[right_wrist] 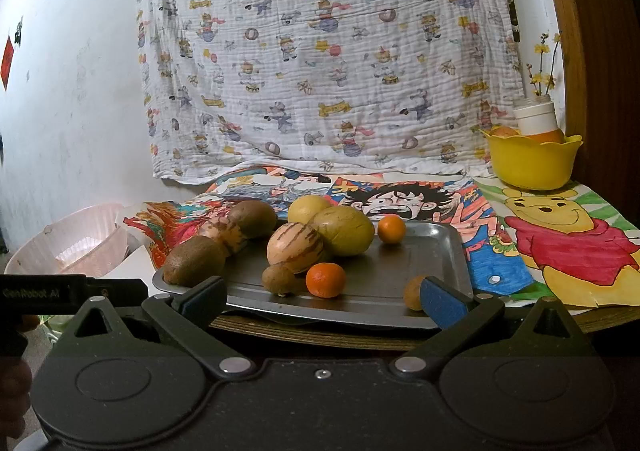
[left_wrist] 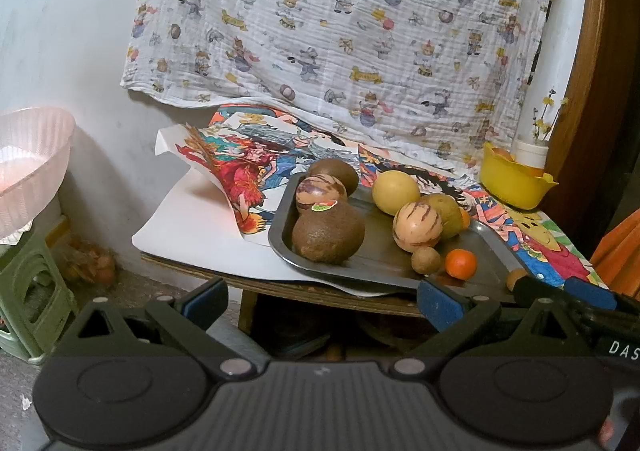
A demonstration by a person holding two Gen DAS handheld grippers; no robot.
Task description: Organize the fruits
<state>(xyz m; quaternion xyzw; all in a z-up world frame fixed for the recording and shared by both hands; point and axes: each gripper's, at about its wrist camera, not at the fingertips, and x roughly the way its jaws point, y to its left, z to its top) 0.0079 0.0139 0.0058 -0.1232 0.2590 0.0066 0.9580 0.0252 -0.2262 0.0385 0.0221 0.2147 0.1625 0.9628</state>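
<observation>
A dark metal tray (left_wrist: 384, 255) (right_wrist: 432, 251) on the low table holds several fruits: brown round ones (left_wrist: 328, 233) (right_wrist: 194, 261), striped pale melons (left_wrist: 418, 226) (right_wrist: 295, 247), yellow fruits (left_wrist: 395, 191) (right_wrist: 347, 230), small oranges (left_wrist: 461, 263) (right_wrist: 325, 279) and small brown ones (left_wrist: 426, 259) (right_wrist: 414, 293). My left gripper (left_wrist: 324, 303) hangs open before the table's front edge, empty. My right gripper (right_wrist: 324, 301) is open at the tray's near rim, empty. The right gripper's fingers (left_wrist: 576, 291) show at the right in the left wrist view.
A yellow bowl (left_wrist: 514, 181) (right_wrist: 534, 159) with fruit stands at the table's back right beside a white bottle (right_wrist: 536, 119). A pink basket (left_wrist: 28, 167) (right_wrist: 76, 247) sits left on a green stool (left_wrist: 32, 291). Cartoon posters cover the table; a printed cloth hangs behind.
</observation>
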